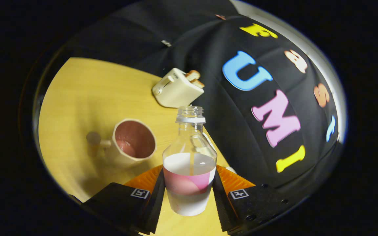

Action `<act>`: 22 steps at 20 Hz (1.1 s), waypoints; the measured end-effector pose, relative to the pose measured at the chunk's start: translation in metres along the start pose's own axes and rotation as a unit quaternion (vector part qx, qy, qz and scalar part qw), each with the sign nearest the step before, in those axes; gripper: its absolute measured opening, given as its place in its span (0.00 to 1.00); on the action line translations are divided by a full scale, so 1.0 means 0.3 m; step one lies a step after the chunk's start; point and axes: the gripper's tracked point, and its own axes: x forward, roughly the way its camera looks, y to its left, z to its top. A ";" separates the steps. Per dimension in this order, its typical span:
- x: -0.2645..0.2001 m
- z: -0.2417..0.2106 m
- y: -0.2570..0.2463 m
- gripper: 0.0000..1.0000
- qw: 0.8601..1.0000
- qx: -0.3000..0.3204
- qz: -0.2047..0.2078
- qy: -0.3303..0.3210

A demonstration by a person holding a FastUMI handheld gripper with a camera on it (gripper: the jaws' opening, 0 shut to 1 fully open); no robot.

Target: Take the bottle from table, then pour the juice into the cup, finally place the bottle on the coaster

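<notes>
A clear, uncapped plastic bottle (189, 164) with white liquid and a pink label sits between my two fingers, and my gripper (189, 190) is shut on its lower body. The bottle is lifted and the whole view is tilted. Beyond the left finger stands a cream cup (133, 141) with a pink inside and a handle on its far side; its mouth faces me and holds a little liquid at the bottom. The bottle's open mouth is beside the cup and apart from it.
A cream toaster (177, 88) with toast slices sticking out stands on the yellow wooden table (80, 98) beyond the bottle, near the table's edge. The black cloth wall rises right behind that edge.
</notes>
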 end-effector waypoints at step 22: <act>0.431 -0.104 -0.497 0.74 0.910 0.379 -0.102 -0.136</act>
